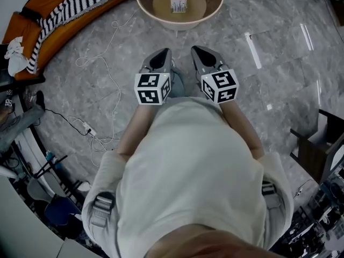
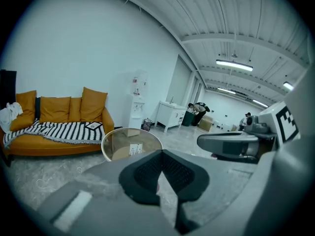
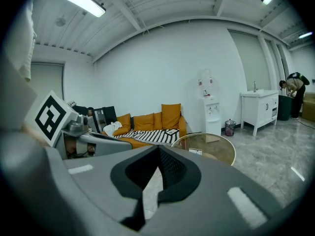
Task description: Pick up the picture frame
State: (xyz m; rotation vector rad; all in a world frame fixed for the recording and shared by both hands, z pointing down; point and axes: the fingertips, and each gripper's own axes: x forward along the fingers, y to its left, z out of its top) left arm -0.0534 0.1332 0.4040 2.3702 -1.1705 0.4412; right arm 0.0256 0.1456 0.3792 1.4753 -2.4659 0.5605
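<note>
Approach phase, judged. Held left gripper (image 1: pixel 163 54) and right gripper (image 1: pixel 200 50) side by side, both pairs of jaws pressed together on nothing. Spotted likely picture frame (image 2: pixel 93 126) flat on striped blanket (image 2: pixel 54 131) of orange sofa (image 2: pixel 59 146), far ahead of the jaws, beyond round glass table (image 2: pixel 120 140). Needed to skirt the table, part the jaws near the sofa and come in low at one frame edge.

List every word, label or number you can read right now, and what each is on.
Nothing is legible.
Small card on the round table: print too small to read.
Water dispenser: red label, blurred.
Marker cubes: black-and-white square patterns only, no letters or numbers.
</note>
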